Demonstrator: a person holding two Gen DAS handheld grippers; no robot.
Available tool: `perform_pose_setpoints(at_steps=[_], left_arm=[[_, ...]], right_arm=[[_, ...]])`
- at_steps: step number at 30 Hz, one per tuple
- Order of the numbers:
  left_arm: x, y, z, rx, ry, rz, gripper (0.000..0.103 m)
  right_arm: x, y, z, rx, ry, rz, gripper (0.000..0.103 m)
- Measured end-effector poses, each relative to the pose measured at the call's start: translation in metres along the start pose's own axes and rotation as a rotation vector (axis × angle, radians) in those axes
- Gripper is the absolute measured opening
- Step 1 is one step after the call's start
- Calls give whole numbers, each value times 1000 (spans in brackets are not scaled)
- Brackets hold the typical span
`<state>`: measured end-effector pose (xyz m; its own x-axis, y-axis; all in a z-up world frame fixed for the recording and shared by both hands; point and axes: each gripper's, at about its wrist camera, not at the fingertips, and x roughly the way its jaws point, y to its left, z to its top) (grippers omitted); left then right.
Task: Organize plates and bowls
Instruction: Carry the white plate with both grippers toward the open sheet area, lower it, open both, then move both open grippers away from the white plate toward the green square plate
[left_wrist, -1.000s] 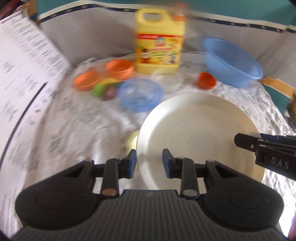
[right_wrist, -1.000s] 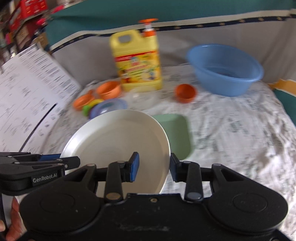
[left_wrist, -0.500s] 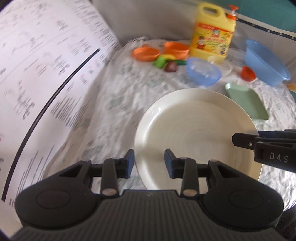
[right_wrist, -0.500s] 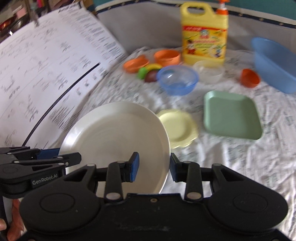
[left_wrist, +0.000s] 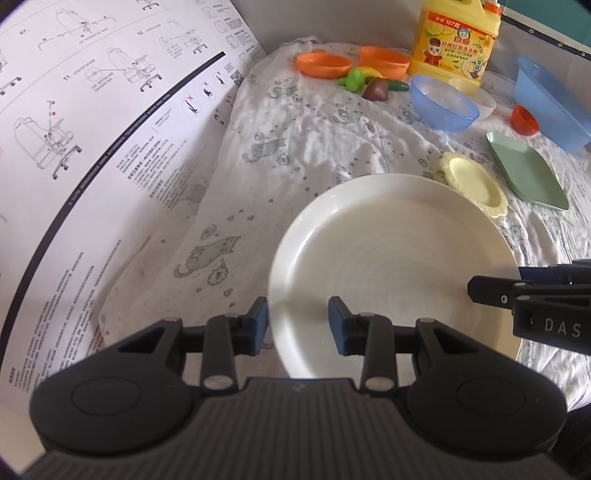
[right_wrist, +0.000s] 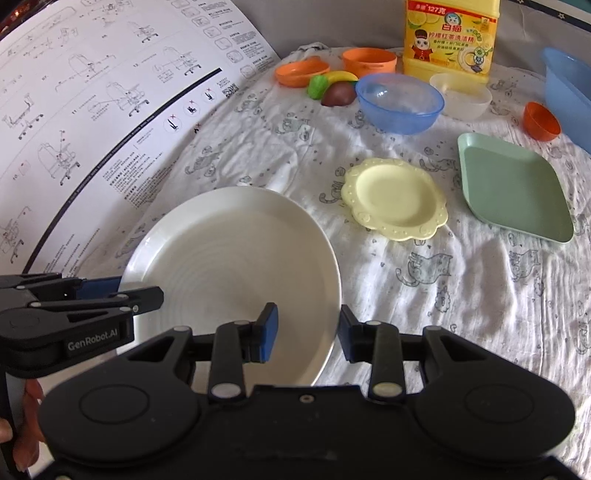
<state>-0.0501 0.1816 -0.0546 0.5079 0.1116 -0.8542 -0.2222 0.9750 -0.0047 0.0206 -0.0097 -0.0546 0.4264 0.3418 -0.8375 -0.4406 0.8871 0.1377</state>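
Since 0.5 s ago, white plate (right_wrist: 236, 266) carried slightly leftward toward instruction sheet (left_wrist: 92, 147). Left gripper (left_wrist: 298, 320) jaws straddle its left rim, right gripper (right_wrist: 308, 328) its right rim; contact probably, unclear. Plate face-up, roughly level; round, no long axis.

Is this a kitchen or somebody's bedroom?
Probably a home, not a real kitchen, though I can't be sure. The dishes sit on a cat-print cloth that looks like bedding, beside a big chair instruction sheet, and a yellow dish soap jug stands at the back.
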Motion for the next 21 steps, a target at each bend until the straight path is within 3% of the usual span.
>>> perform_pose_setpoints(at_steps=[9,10,11,12,13,14,15,19,21], left_arm=[[16,-8,7,15,7,5,34],[16,-8,6,19,3,8,35],[16,-9,6,23,0,9,40],[16,-10,6,26,-2,7,44],[16,-10,6,29,-4,10,57],[15,-11,5,32,-12,19,70],[15,-11,4,36,-22,30,75],[12,-10,5,31,-41,40,99],[10,-9,5,22,-53,36,101]], right_arm=[[15,-7,4,11,11,-8,37],[17,-8,4,13,15,0,41],[17,-8,4,14,16,9,45],[16,-9,3,13,11,14,61],[15,-9,3,10,1,15,81],[12,-9,2,4,-13,17,87],[9,-8,2,-4,-28,19,93],[2,-8,3,-17,-45,31,103],[0,-9,3,-11,-44,48,103]])
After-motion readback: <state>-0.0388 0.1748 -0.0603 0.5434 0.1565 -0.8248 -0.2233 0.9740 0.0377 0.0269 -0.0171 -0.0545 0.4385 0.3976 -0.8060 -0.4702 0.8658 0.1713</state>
